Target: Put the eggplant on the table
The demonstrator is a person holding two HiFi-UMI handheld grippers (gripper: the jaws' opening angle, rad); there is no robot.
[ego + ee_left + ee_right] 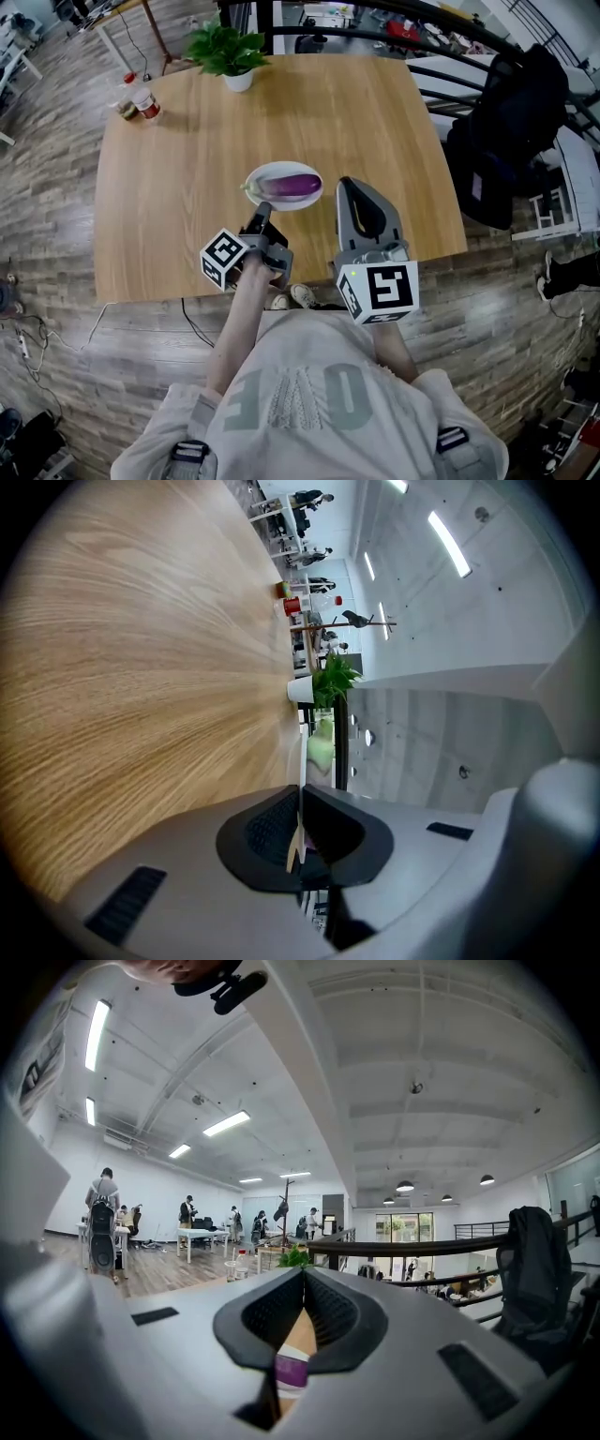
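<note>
eggplant [296, 187] on white plate [281, 167] — mid wooden table [178, 178]

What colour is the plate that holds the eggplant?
The plate is white; the head view shows it best.

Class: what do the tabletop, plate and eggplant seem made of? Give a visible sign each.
Tabletop: wood or wood-look laminate, matte; grain lines show.
Plate: probably glazed ceramic; white, smooth.
Eggplant: glossy purple skin with a highlight; real or plastic unclear.
</note>
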